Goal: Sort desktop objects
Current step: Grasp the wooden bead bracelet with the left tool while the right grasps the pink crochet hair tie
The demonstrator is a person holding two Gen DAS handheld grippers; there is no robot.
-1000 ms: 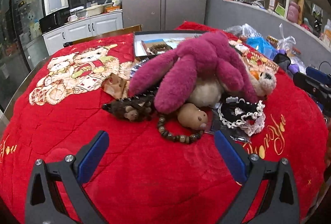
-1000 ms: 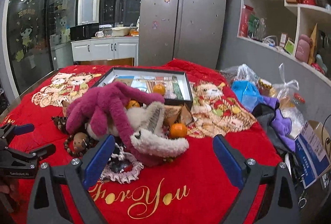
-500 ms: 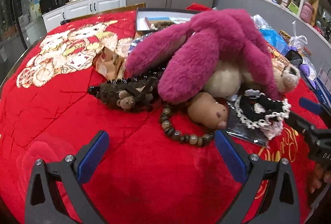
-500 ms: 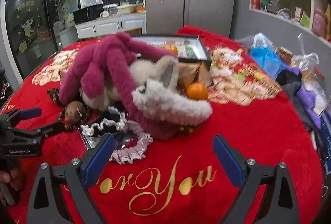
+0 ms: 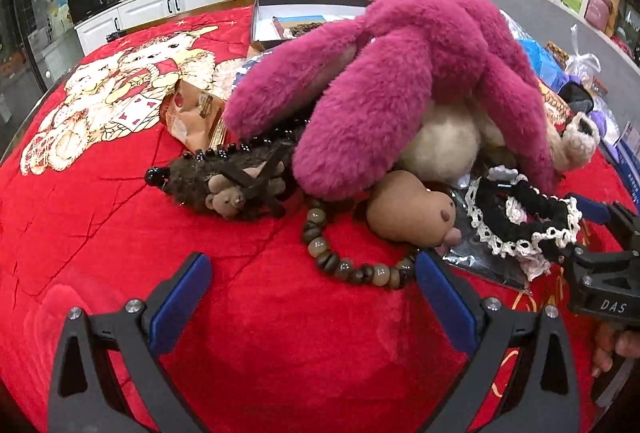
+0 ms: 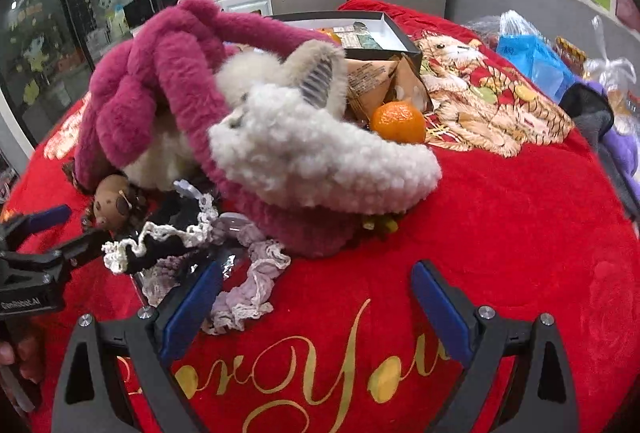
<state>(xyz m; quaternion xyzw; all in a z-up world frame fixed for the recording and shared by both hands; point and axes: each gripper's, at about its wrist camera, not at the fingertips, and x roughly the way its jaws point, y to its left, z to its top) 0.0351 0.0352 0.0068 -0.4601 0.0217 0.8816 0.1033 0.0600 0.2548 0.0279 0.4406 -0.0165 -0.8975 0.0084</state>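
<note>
Left gripper [image 5: 312,273]: jaws wide open, holding nothing, now closer to the pile than a second ago; bead bracelet [image 5: 344,261] sits just ahead, lower centre, touching the right blade tip. Right gripper [image 6: 316,289]: jaws wide open, empty, also moved in; lace scrunchie [image 6: 244,293] beside its left blade. Mid-frame, pink plush toy [image 5: 392,73] heaps over smaller items. Behind, box [image 6: 384,33]. Likely first picks are imminent; nothing sorted yet.

Open left tongs [image 5: 312,283] hover before a bead bracelet [image 5: 344,261].
</note>
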